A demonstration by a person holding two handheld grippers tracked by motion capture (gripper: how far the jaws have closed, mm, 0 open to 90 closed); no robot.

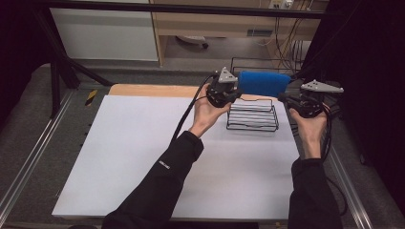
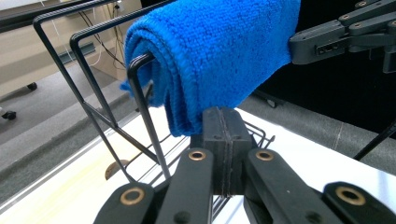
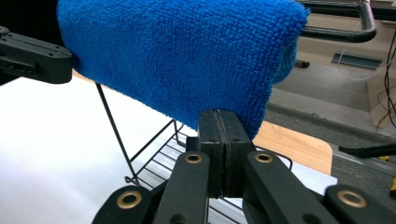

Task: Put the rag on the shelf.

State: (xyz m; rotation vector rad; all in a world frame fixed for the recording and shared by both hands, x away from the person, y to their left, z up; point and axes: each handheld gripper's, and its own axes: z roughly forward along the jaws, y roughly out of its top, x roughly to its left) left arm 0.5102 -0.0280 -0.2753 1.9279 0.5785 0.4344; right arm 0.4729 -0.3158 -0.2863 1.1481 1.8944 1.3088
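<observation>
Jaws of the left gripper [image 1: 232, 93] were fully closed, pinching the lower left corner of a blue towel [image 1: 264, 82]. That towel hung folded over the top bar of a black wire rack [image 1: 252, 116] on the white table [image 1: 143, 157]. Right gripper [image 1: 286, 98] likewise clamped the opposite corner.

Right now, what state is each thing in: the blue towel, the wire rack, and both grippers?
Blue towel: folded, draped over the rack's top bars, pinched at both ends.
Wire rack: upright on the white table surface, nothing lying on its lower grid.
Left gripper: jaws closed on the towel's lower edge.
Right gripper: jaws closed on the towel's lower edge at the opposite end.
</observation>
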